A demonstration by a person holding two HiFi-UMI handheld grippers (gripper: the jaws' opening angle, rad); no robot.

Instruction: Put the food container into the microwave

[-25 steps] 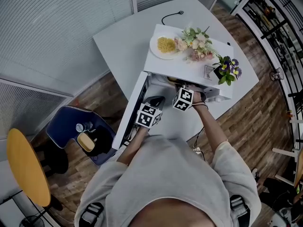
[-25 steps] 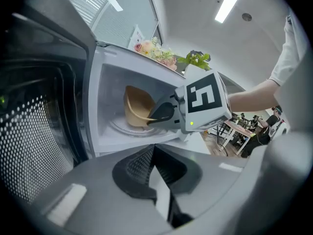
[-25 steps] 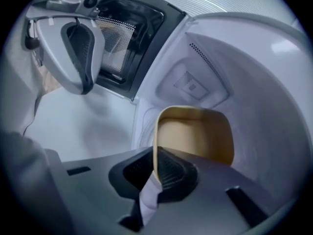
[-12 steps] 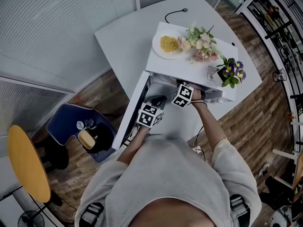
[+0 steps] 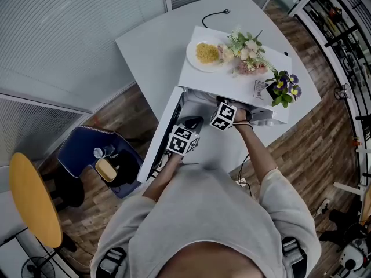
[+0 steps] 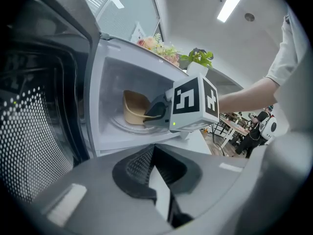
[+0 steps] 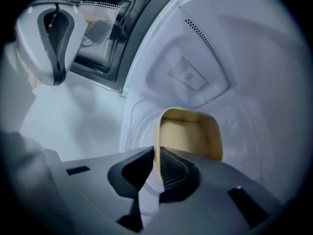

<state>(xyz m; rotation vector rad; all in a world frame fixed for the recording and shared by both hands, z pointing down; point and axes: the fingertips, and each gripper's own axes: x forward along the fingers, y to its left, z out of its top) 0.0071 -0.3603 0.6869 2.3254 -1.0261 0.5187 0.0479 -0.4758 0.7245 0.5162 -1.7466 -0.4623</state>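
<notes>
The white microwave [image 5: 226, 84] stands on a white table [image 5: 151, 45] with its door [image 5: 164, 133] swung open to the left. Inside, a beige food container [image 6: 133, 107] rests on the turntable [image 7: 142, 111]. My right gripper [image 7: 156, 156] reaches into the cavity, shut on the left wall of the container [image 7: 190, 135]. In the left gripper view the right gripper [image 6: 156, 112] grips that rim. My left gripper [image 6: 153, 148] hovers outside the opening next to the door [image 6: 34, 126], shut on nothing.
On the microwave's top sit a plate of yellow food [image 5: 204, 54], a bouquet [image 5: 246, 54] and a small pot of purple flowers [image 5: 282, 89]. A blue chair [image 5: 93, 155] and a yellow round table [image 5: 32, 198] stand at the left. A cable [image 5: 211, 17] lies on the table's far side.
My right gripper has edged slightly deeper into the microwave with the container. The left gripper has stayed by the door.
</notes>
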